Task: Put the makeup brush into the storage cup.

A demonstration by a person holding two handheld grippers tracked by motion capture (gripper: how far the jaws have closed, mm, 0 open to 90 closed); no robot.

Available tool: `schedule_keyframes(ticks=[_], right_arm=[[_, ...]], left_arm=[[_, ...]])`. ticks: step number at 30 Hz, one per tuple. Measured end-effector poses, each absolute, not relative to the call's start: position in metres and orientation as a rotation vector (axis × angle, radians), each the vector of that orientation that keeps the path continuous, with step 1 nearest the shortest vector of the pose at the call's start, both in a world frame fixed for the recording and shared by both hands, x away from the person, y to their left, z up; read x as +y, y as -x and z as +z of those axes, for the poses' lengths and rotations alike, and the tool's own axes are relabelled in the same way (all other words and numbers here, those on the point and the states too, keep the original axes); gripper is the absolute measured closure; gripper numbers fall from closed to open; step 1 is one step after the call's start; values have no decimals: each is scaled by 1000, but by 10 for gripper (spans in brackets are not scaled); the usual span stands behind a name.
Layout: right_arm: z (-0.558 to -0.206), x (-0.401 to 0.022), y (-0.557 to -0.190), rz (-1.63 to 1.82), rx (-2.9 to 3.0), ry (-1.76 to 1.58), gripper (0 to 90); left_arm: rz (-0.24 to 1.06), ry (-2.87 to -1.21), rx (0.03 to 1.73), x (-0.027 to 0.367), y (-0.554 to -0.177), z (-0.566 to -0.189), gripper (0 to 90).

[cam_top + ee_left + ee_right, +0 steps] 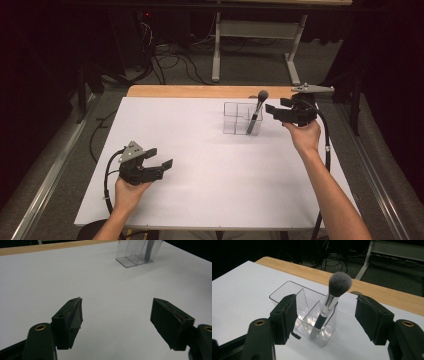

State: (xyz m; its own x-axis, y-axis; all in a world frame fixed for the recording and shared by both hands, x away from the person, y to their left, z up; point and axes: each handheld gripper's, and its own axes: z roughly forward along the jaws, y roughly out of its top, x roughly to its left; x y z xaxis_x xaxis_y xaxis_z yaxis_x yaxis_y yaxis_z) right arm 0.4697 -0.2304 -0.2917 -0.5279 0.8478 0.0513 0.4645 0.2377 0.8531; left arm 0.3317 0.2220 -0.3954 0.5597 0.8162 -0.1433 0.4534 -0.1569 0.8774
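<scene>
jaws of right gripper [325, 315] hide clear organizer's [287, 288] near walls.

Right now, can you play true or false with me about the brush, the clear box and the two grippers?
1. The brush stands in the clear box with its bristles up. True.
2. The right gripper is squeezing the brush. False: its jaws stand open on either side, with gaps to the brush.
3. The left gripper is open, with bare table between its jaws. True.
4. The clear box is one undivided space. False: clear walls split it into compartments.
5. The brush lies flat on the table. False: it leans inside the box.
</scene>
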Motion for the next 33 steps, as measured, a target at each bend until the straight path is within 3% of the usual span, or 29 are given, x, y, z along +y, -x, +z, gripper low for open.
schedule_keyframes(ticks=[33], right_arm=[[-284, -234, -435, 1267, 2144, -1095, 366]], left_arm=[[456, -1773, 1044, 224, -330, -394, 258]])
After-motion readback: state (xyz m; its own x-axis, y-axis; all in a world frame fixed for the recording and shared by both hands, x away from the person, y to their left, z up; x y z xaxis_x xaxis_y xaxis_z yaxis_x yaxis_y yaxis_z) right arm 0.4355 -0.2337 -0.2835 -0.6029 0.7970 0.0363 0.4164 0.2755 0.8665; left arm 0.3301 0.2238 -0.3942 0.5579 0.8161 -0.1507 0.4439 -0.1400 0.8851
